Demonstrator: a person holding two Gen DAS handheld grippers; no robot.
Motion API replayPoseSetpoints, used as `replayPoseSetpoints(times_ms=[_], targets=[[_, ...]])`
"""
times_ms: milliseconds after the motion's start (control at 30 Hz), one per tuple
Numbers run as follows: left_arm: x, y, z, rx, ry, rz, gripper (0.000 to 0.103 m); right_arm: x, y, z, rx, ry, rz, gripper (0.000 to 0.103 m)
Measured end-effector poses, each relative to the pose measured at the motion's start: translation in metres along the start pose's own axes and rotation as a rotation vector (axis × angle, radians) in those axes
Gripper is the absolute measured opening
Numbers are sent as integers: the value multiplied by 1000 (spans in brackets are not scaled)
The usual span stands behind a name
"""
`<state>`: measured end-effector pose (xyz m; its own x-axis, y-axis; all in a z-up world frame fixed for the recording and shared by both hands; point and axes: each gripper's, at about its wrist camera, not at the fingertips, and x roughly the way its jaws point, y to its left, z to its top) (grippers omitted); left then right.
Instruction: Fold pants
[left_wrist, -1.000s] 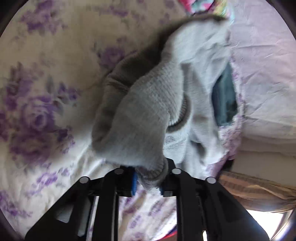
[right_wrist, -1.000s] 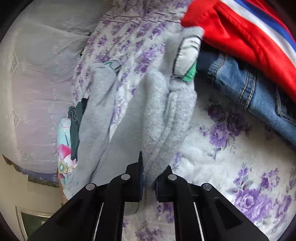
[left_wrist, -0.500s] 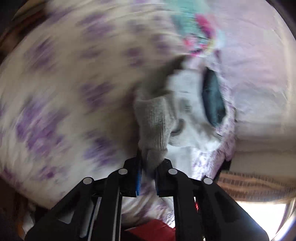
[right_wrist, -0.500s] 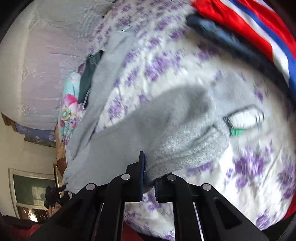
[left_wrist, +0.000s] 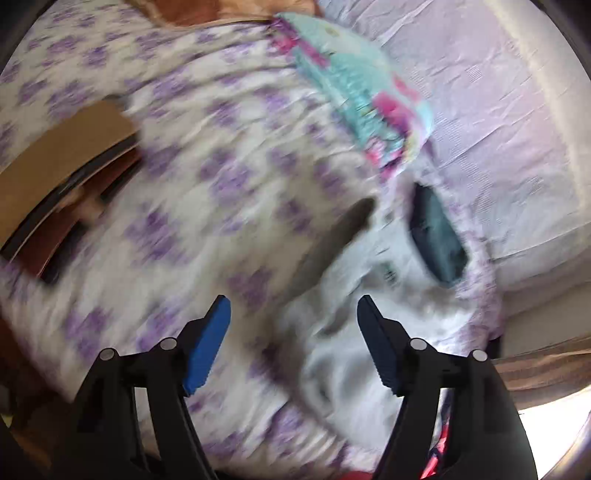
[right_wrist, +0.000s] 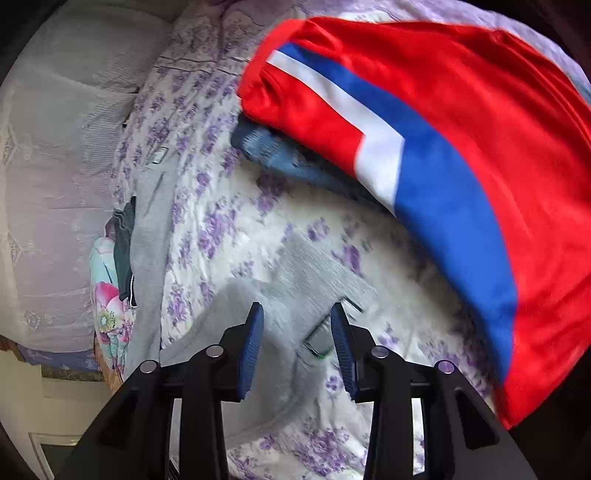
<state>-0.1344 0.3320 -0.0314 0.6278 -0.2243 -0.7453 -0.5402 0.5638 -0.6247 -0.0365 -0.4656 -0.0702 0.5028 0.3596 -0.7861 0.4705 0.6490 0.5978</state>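
Observation:
The grey pants lie spread on the floral bed sheet, one leg running along the bed's far edge. In the left wrist view they show blurred, lying on the sheet. My right gripper is open just above the waistband with its label. My left gripper is open wide and empty above the pants' other end.
A red garment with blue and white stripes lies over blue jeans at the right. A dark green garment and a colourful pillow sit at the bed's edge. A brown cardboard box lies at left.
Both grippers have opened and let go of the grey pants, which now lie on the sheet. Both have pulled back from the cloth.

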Motion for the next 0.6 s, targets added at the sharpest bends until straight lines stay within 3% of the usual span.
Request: replayPoseSetpoints(times_ms=[67, 133, 233, 333, 400, 433, 467, 533, 600], targets=[[20, -13, 18, -14, 17, -40, 68, 13, 25, 3, -53, 19, 24, 49], [51, -39, 36, 38, 37, -66, 68, 31, 44, 3, -78, 62, 61, 50], [86, -74, 47, 121, 36, -14, 68, 58, 78, 2, -126, 116, 91, 50], [131, -95, 62, 160, 107, 5, 68, 75, 102, 6, -166, 132, 97, 50], [153, -102, 66, 175, 123, 64, 66, 85, 116, 11, -172, 131, 113, 51], [163, -102, 67, 173, 135, 89, 53, 89, 123, 16, -171, 129, 125, 51], [172, -99, 69, 163, 151, 90, 25, 95, 130, 23, -171, 126, 138, 51], [179, -91, 74, 118, 141, 95, 8, 108, 145, 36, -176, 120, 144, 51], [177, -75, 83, 35, 112, 74, 5, 124, 159, 53, -192, 116, 136, 51]])
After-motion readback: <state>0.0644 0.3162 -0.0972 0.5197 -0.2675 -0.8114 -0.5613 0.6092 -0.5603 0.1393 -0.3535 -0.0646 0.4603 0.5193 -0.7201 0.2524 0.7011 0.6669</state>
